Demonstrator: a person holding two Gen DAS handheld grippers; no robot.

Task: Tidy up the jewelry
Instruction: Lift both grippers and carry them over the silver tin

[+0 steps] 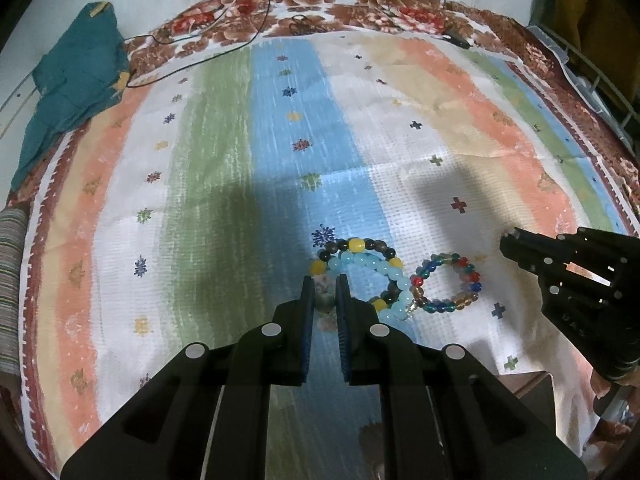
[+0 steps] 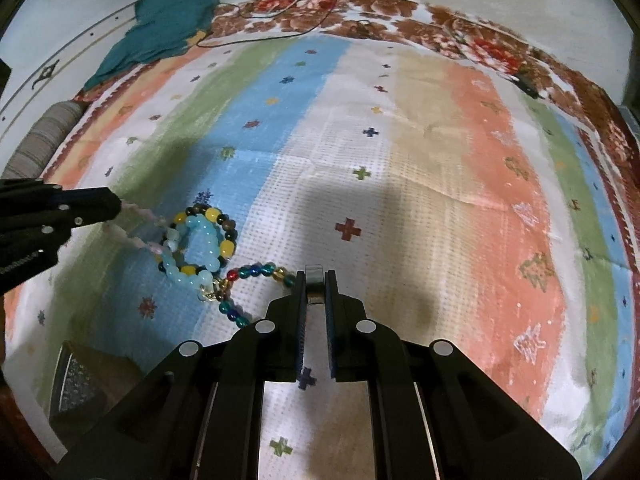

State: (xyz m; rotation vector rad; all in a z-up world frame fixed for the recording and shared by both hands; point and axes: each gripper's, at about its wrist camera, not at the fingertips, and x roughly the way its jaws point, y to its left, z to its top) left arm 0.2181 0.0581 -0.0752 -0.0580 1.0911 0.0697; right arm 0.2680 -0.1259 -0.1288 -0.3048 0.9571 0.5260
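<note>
Three bead bracelets lie on the cloth just ahead of the grippers: a pale blue glass-like one [image 1: 372,270] overlapping a dark-and-yellow one [image 1: 356,246], and a multicoloured one [image 1: 450,282] beside them, touching at a small gold clasp. A fourth, a pale pink bead strand [image 2: 136,226], shows properly only from the right wrist, pinched in the left gripper [image 1: 325,294]; the left wrist sees just a few mottled beads between its near-closed fingers. The right gripper [image 2: 315,286] is clamped on a small grey metallic band [image 2: 314,272], just right of the multicoloured beads. Beneath is a woven, pastel-striped cloth [image 1: 280,120]; a teal garment [image 1: 72,80] is crumpled far left.
</note>
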